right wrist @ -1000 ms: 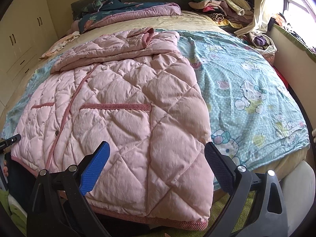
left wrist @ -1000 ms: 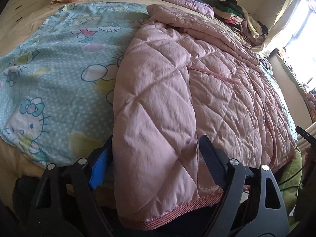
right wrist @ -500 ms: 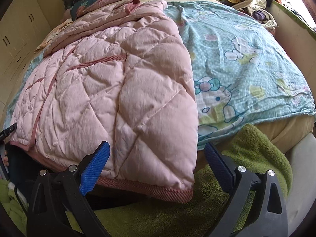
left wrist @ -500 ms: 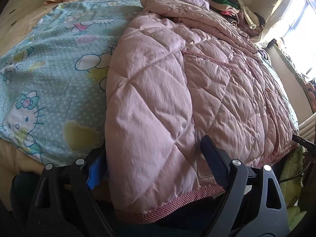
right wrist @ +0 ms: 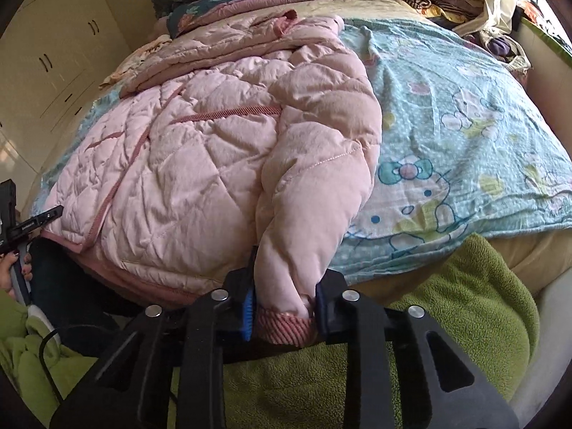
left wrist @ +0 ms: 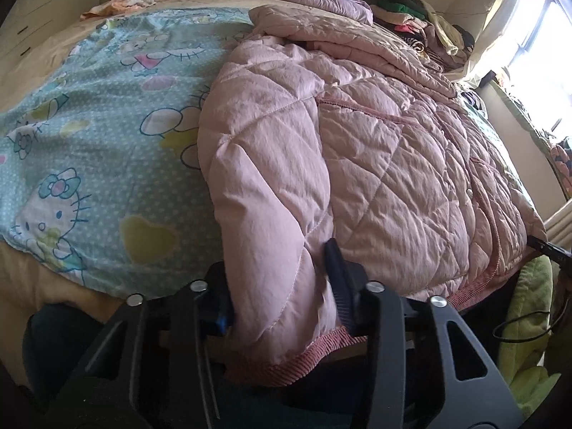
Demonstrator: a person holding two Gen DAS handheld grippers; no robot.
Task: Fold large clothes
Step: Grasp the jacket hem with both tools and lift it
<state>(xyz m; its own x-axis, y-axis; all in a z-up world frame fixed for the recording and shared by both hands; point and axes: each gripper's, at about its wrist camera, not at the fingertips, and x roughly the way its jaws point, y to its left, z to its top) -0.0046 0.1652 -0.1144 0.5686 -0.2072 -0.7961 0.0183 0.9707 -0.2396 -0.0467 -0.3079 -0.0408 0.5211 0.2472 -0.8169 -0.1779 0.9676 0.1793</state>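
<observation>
Left wrist view: your left gripper point(left wrist: 280, 287) is closing, its jaws pinching a bunched fold at the bottom corner of the pink quilted jacket point(left wrist: 357, 150), just above the ribbed hem point(left wrist: 307, 352). The jacket lies spread front-up on the cartoon-cat bedsheet point(left wrist: 89, 136), hem hanging over the near bed edge.

Right wrist view: your right gripper point(right wrist: 284, 307) is closing too, pads squeezing the jacket's other bottom corner point(right wrist: 286, 325) right at the ribbed band. Green fleece blanket point(right wrist: 447, 321) sits below the bed edge. Far left, a hand point(right wrist: 14, 271) holds the other gripper's handle.
</observation>
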